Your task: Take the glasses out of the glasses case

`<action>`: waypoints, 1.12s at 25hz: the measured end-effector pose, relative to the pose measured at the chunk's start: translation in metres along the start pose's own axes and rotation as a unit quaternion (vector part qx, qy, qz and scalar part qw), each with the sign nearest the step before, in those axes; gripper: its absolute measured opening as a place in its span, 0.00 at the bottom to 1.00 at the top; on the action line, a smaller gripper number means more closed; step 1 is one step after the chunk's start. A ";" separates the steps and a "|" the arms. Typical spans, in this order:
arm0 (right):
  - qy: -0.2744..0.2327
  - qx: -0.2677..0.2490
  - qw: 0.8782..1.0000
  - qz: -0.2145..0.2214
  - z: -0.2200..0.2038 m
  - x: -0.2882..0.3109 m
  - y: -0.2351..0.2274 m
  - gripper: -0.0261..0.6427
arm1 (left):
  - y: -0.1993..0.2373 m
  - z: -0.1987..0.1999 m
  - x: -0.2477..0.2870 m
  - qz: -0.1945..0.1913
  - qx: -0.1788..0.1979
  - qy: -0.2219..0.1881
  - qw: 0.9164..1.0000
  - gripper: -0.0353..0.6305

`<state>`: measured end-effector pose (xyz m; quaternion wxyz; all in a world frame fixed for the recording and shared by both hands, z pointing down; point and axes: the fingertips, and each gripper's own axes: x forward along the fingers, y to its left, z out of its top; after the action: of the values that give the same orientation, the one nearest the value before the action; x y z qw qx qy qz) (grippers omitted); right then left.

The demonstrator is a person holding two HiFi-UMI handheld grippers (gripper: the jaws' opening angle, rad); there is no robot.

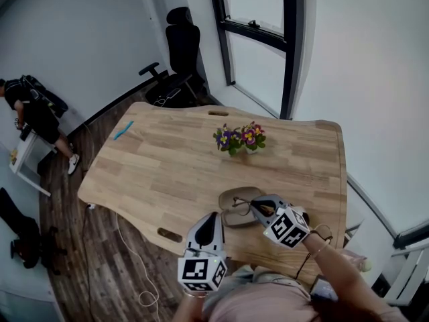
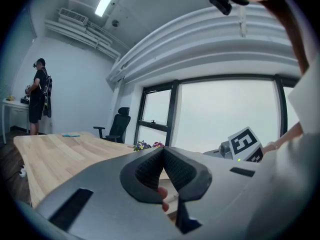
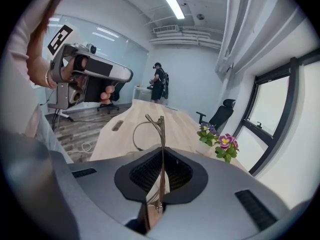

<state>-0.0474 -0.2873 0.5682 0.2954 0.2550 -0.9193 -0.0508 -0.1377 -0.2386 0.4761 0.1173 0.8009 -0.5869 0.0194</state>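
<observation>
A tan oval glasses case (image 1: 231, 215) lies open near the front edge of the wooden table (image 1: 167, 173). My right gripper (image 1: 260, 206) is shut on a thin-framed pair of glasses (image 1: 244, 205), held just above the case. In the right gripper view the glasses (image 3: 161, 126) stand up out of the closed jaws of that gripper (image 3: 161, 156), lifted off the table. My left gripper (image 1: 214, 215) hovers beside the case on its near left. Its jaws (image 2: 164, 154) are shut with nothing between them.
A small pot of purple and yellow flowers (image 1: 240, 139) stands mid-table beyond the case. A blue object (image 1: 123, 130) lies near the far left edge. A black office chair (image 1: 179, 52) stands behind the table. A person (image 1: 37, 116) stands at a white desk at far left.
</observation>
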 end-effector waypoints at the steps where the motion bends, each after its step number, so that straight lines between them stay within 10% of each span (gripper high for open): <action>1: -0.005 0.004 1.000 -0.003 0.002 -0.003 -0.001 0.06 | -0.001 0.002 -0.001 0.002 0.001 -0.001 1.000 0.05; 28: -0.123 0.092 0.986 -0.066 0.043 -0.095 -0.008 0.06 | -0.030 0.031 -0.044 0.052 0.010 -0.029 0.998 0.05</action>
<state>-0.0022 -0.2493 0.4823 0.1518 0.3328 -0.9306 -0.0165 -0.1260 -0.1956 0.4336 0.0910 0.7706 -0.6307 0.0086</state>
